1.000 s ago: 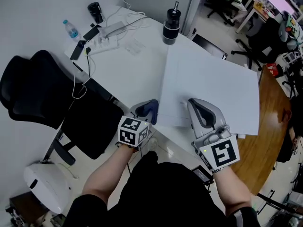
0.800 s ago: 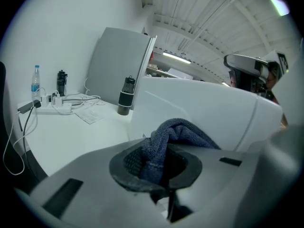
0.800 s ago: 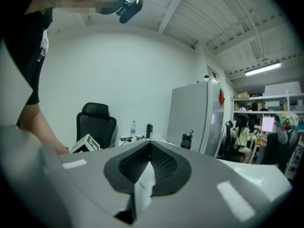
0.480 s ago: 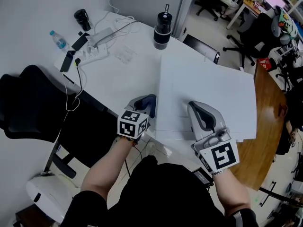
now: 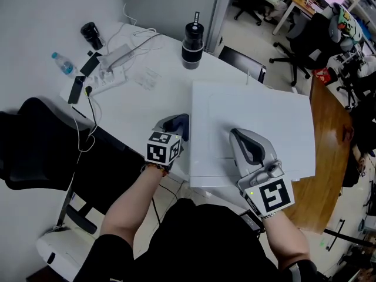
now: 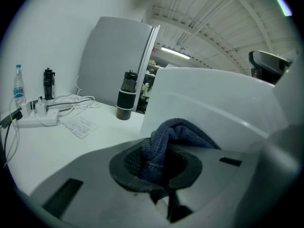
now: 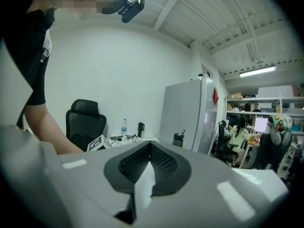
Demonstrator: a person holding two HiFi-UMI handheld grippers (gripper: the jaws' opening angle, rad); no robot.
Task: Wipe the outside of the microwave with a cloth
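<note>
The white microwave (image 5: 258,122) stands on the white table (image 5: 141,98), and I see it from above. My left gripper (image 5: 174,128) is shut on a dark blue cloth (image 5: 182,121) and holds it against the microwave's left side. In the left gripper view the bunched cloth (image 6: 166,141) sits between the jaws, with the microwave wall (image 6: 213,94) just beyond it. My right gripper (image 5: 244,143) is shut and empty, lying on the microwave's top near its front edge. In the right gripper view its pads (image 7: 161,163) meet with nothing between them.
A black tumbler (image 5: 192,39) stands behind the microwave. A power strip with cables (image 5: 108,60), a water bottle (image 5: 61,63), a black flask (image 5: 91,34) and a paper sheet (image 5: 147,75) lie at the far left. A black office chair (image 5: 35,151) is left of the table, a wooden table (image 5: 332,151) right.
My left gripper has slid the cloth along the microwave's left side, away from the near corner. The right gripper has shifted slightly on the top and stays shut.
</note>
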